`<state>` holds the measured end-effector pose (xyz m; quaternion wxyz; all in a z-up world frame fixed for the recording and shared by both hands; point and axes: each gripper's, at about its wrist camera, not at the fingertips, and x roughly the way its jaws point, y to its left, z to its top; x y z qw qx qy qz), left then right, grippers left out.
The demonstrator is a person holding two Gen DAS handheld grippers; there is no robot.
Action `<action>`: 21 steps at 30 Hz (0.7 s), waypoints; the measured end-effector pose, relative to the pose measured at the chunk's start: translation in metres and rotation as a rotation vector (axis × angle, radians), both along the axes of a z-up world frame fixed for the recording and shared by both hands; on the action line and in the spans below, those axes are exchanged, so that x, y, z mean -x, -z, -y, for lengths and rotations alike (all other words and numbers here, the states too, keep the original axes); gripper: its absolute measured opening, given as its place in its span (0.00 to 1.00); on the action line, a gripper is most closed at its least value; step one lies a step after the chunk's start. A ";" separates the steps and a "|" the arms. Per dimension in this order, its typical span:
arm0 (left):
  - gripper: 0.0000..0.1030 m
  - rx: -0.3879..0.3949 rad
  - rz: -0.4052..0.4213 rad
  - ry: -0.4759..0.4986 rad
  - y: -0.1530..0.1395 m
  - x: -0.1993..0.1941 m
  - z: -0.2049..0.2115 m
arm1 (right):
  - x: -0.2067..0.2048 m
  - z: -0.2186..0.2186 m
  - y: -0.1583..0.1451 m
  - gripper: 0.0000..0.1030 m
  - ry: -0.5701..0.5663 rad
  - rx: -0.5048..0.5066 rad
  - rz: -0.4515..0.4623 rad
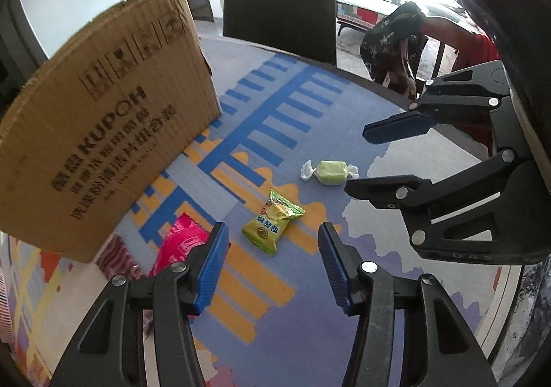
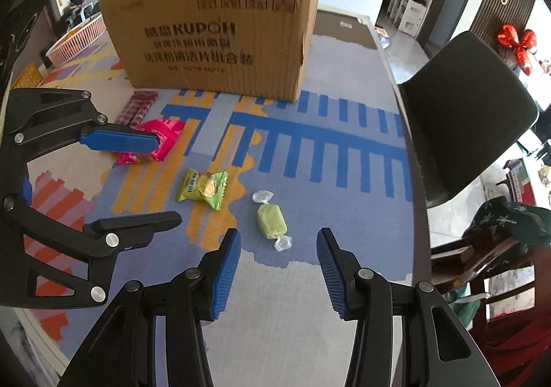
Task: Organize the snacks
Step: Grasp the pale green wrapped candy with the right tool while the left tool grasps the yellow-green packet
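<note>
Blue-padded left gripper [image 1: 273,270] and right gripper [image 2: 277,271] agape, empty

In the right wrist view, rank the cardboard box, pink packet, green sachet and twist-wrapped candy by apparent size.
1. cardboard box, by far the largest.
2. pink packet, partly hidden by the left gripper.
3. green sachet and twist-wrapped candy: too alike to rank.
</note>
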<state>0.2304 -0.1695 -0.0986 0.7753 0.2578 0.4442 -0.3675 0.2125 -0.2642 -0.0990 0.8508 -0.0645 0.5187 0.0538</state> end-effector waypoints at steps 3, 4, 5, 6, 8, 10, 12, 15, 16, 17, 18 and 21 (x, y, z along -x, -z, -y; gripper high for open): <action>0.49 -0.015 -0.021 0.004 0.009 -0.005 0.002 | -0.005 0.002 0.007 0.40 0.000 -0.013 -0.018; 0.49 -0.021 -0.022 0.001 0.011 -0.007 0.003 | -0.007 0.002 0.009 0.40 0.000 -0.017 -0.020; 0.49 -0.022 -0.028 0.004 0.013 -0.008 0.003 | -0.008 0.002 0.011 0.39 0.001 -0.018 -0.024; 0.49 -0.023 -0.031 0.005 0.014 -0.009 0.003 | -0.010 0.002 0.012 0.36 0.001 -0.020 -0.028; 0.49 -0.028 -0.038 0.007 0.017 -0.013 0.005 | -0.012 0.003 0.015 0.36 -0.001 -0.033 -0.037; 0.48 -0.032 -0.042 0.009 0.020 -0.016 0.007 | -0.014 0.003 0.018 0.35 -0.003 -0.039 -0.042; 0.46 -0.037 -0.044 0.011 0.023 -0.018 0.010 | -0.016 0.003 0.020 0.33 -0.004 -0.042 -0.050; 0.40 -0.040 -0.054 0.011 0.027 -0.020 0.012 | -0.019 0.002 0.023 0.32 -0.008 -0.043 -0.051; 0.38 -0.040 -0.061 0.012 0.029 -0.020 0.013 | -0.020 0.003 0.024 0.31 -0.005 -0.047 -0.053; 0.36 -0.040 -0.067 0.015 0.031 -0.020 0.014 | -0.021 0.004 0.025 0.30 -0.002 -0.054 -0.056; 0.35 -0.033 -0.065 0.015 0.031 -0.019 0.015 | -0.021 0.004 0.026 0.30 0.001 -0.057 -0.057; 0.29 -0.013 -0.088 0.000 0.030 -0.021 0.014 | -0.022 0.005 0.028 0.30 0.002 -0.064 -0.053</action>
